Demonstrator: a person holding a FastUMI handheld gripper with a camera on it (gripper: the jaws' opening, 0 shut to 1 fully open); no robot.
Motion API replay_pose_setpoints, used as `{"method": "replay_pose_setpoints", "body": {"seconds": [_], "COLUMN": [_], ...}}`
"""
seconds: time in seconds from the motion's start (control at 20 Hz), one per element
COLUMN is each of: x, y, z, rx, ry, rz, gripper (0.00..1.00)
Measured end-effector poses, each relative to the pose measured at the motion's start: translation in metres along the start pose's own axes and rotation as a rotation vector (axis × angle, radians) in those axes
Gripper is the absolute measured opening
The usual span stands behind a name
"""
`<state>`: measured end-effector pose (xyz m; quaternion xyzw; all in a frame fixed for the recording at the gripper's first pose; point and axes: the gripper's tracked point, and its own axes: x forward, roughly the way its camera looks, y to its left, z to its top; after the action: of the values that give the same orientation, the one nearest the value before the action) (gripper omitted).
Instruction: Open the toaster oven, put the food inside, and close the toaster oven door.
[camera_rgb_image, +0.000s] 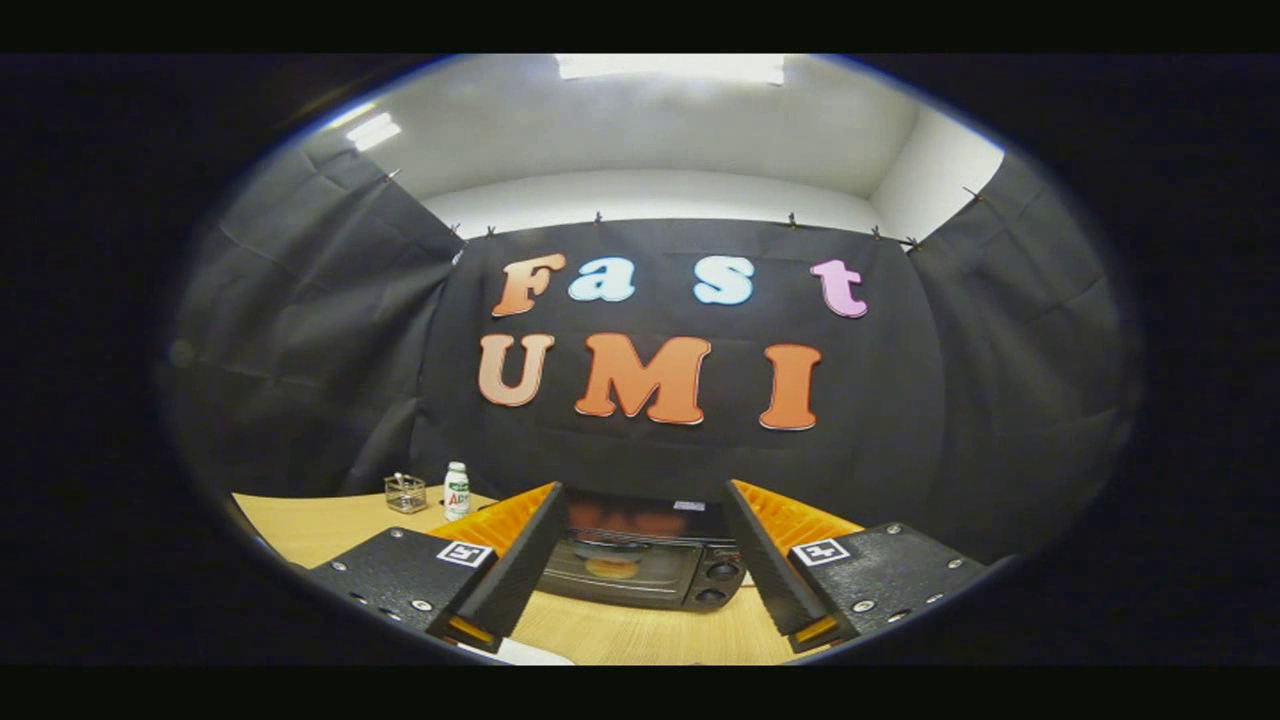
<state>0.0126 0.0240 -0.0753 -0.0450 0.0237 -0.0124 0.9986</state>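
Hovering above the wooden table (640, 630), the gripper (643, 515) is holding its two fingers spread wide, with nothing pressed between them. One toaster oven (640, 565) is sitting on the table beyond the fingertips, framed in the gap between them, its glass door (615, 568) standing closed. Something round and orange-brown, the food (612, 567), is showing through the glass on the rack inside. Two dark knobs (717, 583) are sitting one above the other at the right end of the oven's front.

Off to the left, well apart from the oven and near the table's far edge, one small white bottle (456, 490) with a green label is standing upright, and just beside it one small clear container (405, 493) is resting; what it holds is too small to tell. Neither is lying between the fingers and the oven.

A bare strip of tabletop is stretching from the fingers to the oven's front, open and unobstructed. More bare wood is spreading to the left, ahead of the bottle. Black cloth is hanging close behind the oven, closing off the far side. A pale flat thing (525, 652) is peeking in at the near edge below the left finger; I cannot tell what it is.
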Motion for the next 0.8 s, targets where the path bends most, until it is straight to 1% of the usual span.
{"method": "replay_pose_setpoints", "body": {"seconds": [0.1, 0.35, 0.65, 0.8], "x": [-0.003, -0.013, -0.019, -0.021], "y": [-0.003, -0.011, -0.01, -0.007], "z": [0.002, 0.0, 0.011, 0.009], "rx": [0.016, 0.001, 0.026, 0.029], "ry": [-0.013, 0.0, -0.022, -0.018], "rz": [-0.007, -0.027, -0.014, -0.008], "gripper": [0.93, 0.95, 0.97, 0.97]}}
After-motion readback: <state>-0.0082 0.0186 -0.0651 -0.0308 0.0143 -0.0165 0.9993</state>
